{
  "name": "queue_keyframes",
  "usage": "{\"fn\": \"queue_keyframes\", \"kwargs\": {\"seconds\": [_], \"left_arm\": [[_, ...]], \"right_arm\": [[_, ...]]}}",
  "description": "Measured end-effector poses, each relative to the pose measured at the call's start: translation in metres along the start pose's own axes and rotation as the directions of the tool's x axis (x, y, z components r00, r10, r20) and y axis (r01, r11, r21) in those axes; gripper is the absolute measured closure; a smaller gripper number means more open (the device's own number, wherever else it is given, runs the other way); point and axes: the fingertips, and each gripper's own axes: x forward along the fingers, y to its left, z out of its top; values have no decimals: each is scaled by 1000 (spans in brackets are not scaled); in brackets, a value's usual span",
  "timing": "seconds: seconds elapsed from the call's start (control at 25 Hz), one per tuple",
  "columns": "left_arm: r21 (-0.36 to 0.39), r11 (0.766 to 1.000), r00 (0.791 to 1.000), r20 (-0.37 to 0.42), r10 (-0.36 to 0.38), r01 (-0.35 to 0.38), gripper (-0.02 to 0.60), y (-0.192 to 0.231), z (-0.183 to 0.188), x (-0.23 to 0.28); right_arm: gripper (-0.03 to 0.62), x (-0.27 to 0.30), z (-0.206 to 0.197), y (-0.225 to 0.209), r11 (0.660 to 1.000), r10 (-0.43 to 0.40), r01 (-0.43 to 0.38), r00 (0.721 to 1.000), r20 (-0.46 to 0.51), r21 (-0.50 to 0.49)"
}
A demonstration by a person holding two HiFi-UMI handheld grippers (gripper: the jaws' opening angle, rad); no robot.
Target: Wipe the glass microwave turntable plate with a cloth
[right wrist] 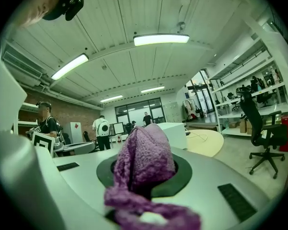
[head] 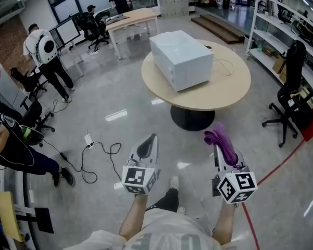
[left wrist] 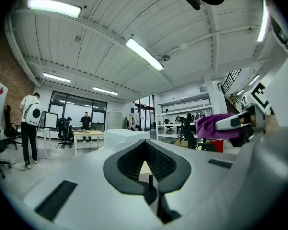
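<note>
Cloth [head: 219, 137], purple and bunched, is pinched firmly in the right gripper [head: 224, 152]; the left gripper [head: 148, 146] has its jaws together on nothing. The glass plate shows in no view; it is probably inside the white microwave [head: 181, 59], which sits on the round table [head: 226, 95] at twelve o'clock, well apart from both grippers. The step in hand looks to be the approach: walk up to the table, find the door side, open the left jaws for the door, and mind that the cloth does not slip or trail
</note>
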Motion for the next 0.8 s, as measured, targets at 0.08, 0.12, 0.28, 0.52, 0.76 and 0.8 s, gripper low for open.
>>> {"fn": "queue_keyframes", "kwargs": {"seconds": [0.08, 0.12, 0.28, 0.52, 0.76, 0.8], "left_arm": [[-1, 1000, 1000, 4, -3, 3, 580, 3, -4, 17], [-1, 1000, 1000, 5, -3, 3, 580, 7, -7, 28], [-1, 1000, 1000, 10, 7, -7, 580, 35, -13, 84], [-21, 1000, 999, 36, 22, -22, 580, 89, 0, 184], [2, 1000, 998, 62, -4, 4, 580, 122, 21, 273], [0, 1000, 998, 59, -7, 7, 580, 127, 22, 286]], "right_arm": [[543, 14, -4, -12, 1000, -6, 6, 1000, -8, -2], [542, 24, -5, -17, 1000, -5, 5, 1000, -10, -4], [542, 81, 4, -35, 1000, 6, -6, 1000, -1, -20], [542, 184, 41, -63, 998, 16, -15, 1000, 8, -62], [543, 272, 69, -89, 997, 20, -18, 1000, 23, -80], [542, 285, 72, -93, 997, 24, -22, 1000, 20, -80]]}}
